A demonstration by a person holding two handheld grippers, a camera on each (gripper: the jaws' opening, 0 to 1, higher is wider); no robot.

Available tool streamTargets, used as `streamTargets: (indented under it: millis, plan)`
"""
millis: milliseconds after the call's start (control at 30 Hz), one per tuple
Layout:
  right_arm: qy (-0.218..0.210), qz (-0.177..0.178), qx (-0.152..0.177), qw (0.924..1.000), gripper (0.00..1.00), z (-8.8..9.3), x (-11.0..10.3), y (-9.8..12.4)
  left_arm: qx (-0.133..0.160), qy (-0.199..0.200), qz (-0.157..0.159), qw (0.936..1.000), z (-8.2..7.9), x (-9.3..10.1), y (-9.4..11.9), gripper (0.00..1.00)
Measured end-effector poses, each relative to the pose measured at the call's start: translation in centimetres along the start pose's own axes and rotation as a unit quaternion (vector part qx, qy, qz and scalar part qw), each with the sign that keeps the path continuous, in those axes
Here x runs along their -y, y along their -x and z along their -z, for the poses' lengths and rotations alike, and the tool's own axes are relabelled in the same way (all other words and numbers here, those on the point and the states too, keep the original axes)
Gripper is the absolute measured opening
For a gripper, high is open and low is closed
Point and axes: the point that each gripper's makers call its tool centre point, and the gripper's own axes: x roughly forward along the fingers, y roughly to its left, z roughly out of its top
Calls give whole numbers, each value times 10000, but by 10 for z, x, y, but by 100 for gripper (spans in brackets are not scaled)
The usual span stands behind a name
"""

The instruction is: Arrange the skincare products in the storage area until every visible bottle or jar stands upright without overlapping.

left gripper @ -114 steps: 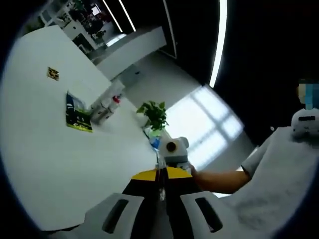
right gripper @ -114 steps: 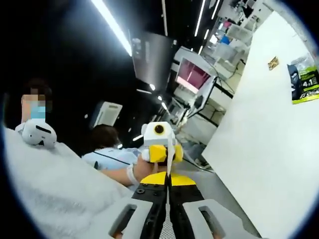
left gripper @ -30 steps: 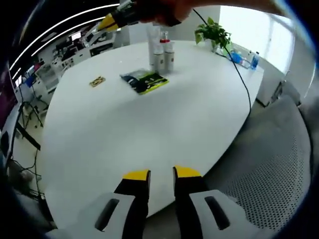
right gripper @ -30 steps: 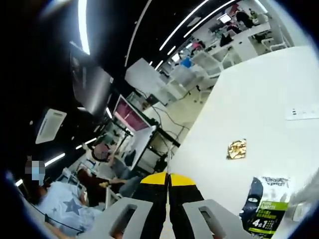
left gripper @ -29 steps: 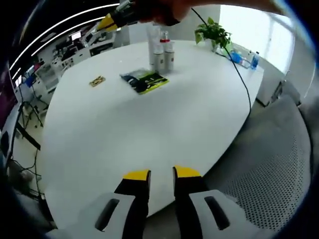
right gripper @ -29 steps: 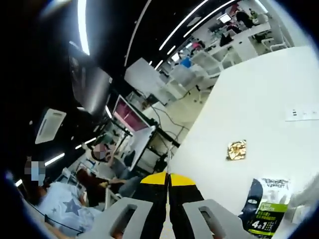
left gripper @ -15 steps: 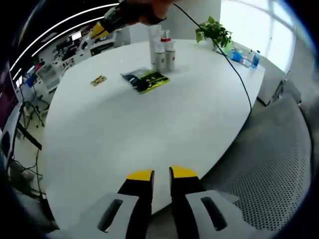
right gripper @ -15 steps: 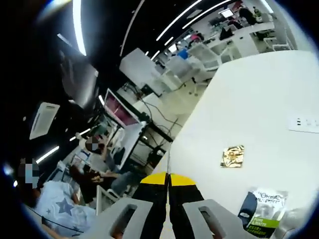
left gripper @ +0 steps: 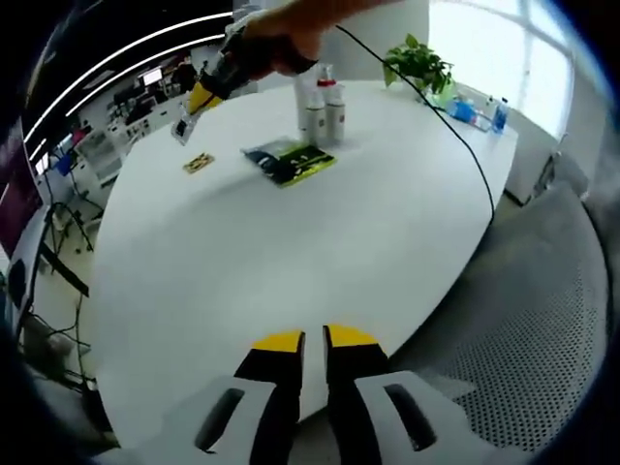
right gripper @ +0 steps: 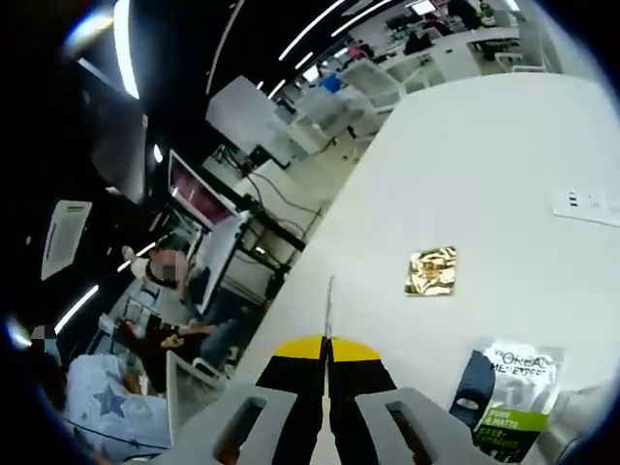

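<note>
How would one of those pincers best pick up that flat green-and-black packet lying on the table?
The packet lies flat on the white table, so I'd pinch a thin outer edge, coming in low from the side away from the bottles, which stand close behind it.

Two white cylindrical bottles (left gripper: 323, 107), one red-capped, stand upright, touching, at table's far side; flat black-green sachet (left gripper: 291, 161) lies just nearer.

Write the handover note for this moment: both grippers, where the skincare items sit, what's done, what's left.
Left gripper: low at the near table edge, fingers a slit apart, empty.
Right gripper: raised over the far side, fingers pressed shut, empty.
Bottles stand upright, clustered at the far edge. The green sachet lies flat in front of them; the gold sachet lies flat farther along, apart from it.
Done: nothing handled yet. Left: check the bottle cluster for overlap, then space it out.
</note>
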Motion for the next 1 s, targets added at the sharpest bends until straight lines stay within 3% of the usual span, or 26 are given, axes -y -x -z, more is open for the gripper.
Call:
streamTargets:
  millis: [567, 1000]
  plan:
    - [-616, 685, -511, 9944, 0, 48, 55, -13, -3, -16, 23, 10000, 1, 1, 0, 0]
    - [-750, 1195, -470, 9889, 0, 58, 86, -16, -51, -5, 44, 10000, 4, 0, 0, 0]
